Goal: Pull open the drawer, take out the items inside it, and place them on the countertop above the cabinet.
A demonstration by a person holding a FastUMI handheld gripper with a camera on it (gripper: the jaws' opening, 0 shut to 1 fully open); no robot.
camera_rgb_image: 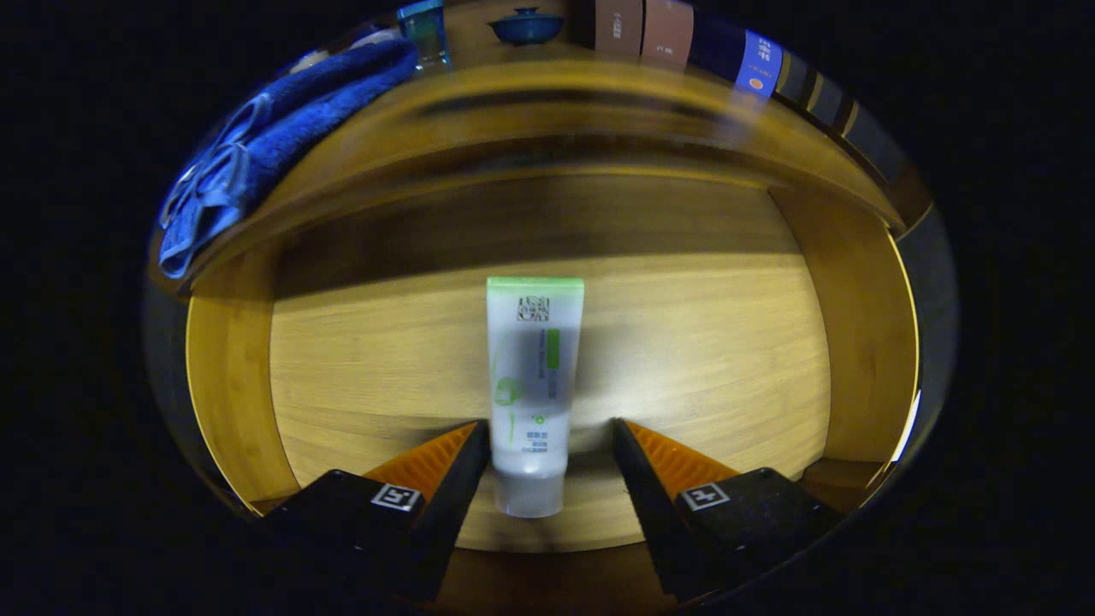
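The wooden drawer stands pulled open below me. A white tube with a green end lies flat on its floor, cap end toward me. My gripper is open and reaches down into the drawer, one finger on each side of the tube's lower part. The left finger is close against the tube; a gap shows between the tube and the right finger. Above the drawer runs the wooden countertop of the cabinet.
A folded blue towel lies on the countertop at the left. Behind it stand a teal glass and a blue lidded bowl. Several boxes and books stand at the back right. The drawer's side walls flank the tube.
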